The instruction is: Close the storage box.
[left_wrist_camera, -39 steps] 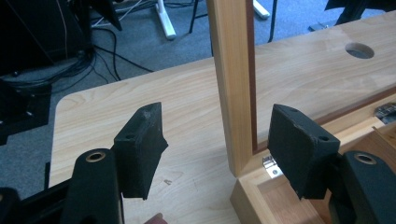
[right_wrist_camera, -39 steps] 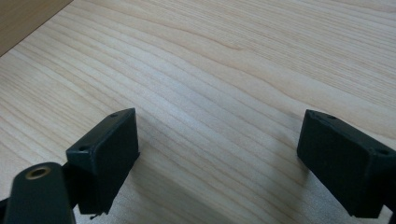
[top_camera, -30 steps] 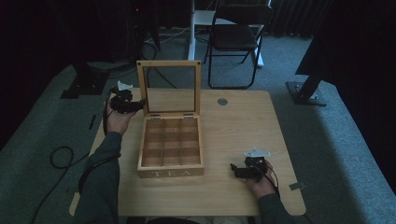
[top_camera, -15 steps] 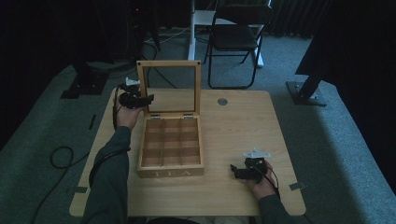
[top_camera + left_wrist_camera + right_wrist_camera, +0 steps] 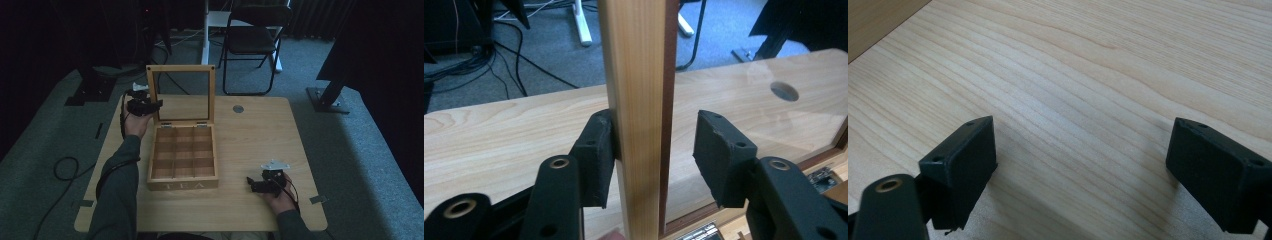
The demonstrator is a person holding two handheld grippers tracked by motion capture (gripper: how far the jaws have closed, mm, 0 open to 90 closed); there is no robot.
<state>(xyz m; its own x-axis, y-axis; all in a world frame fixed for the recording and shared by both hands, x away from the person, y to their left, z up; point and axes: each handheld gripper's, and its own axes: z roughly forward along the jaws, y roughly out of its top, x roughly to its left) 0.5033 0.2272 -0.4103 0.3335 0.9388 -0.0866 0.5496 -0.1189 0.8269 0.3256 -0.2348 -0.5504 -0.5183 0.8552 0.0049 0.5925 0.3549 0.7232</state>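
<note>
A wooden tea box (image 5: pixel 182 186) with empty compartments stands on the table, its glass-paned lid (image 5: pixel 181 69) upright. My left gripper (image 5: pixel 159 104) is at the lid's left frame bar (image 5: pixel 634 100), which stands between its jaws. The jaws have just been closing. The left pad (image 5: pixel 596 150) touches the wood, while the right pad (image 5: pixel 719 150) is still a gap away on the glass side. My right gripper (image 5: pixel 250 184) rests low near the table's front right, open, with bare tabletop between its pads (image 5: pixel 963 160).
A round cable hole (image 5: pixel 238 108) sits in the table behind the box to the right. A folding chair (image 5: pixel 255 40) stands beyond the far edge. A cable (image 5: pixel 65 167) loops on the floor at the left.
My left hand moved right to the lid's left edge, and its jaws narrowed around the frame bar. The right hand and the box kept still.
</note>
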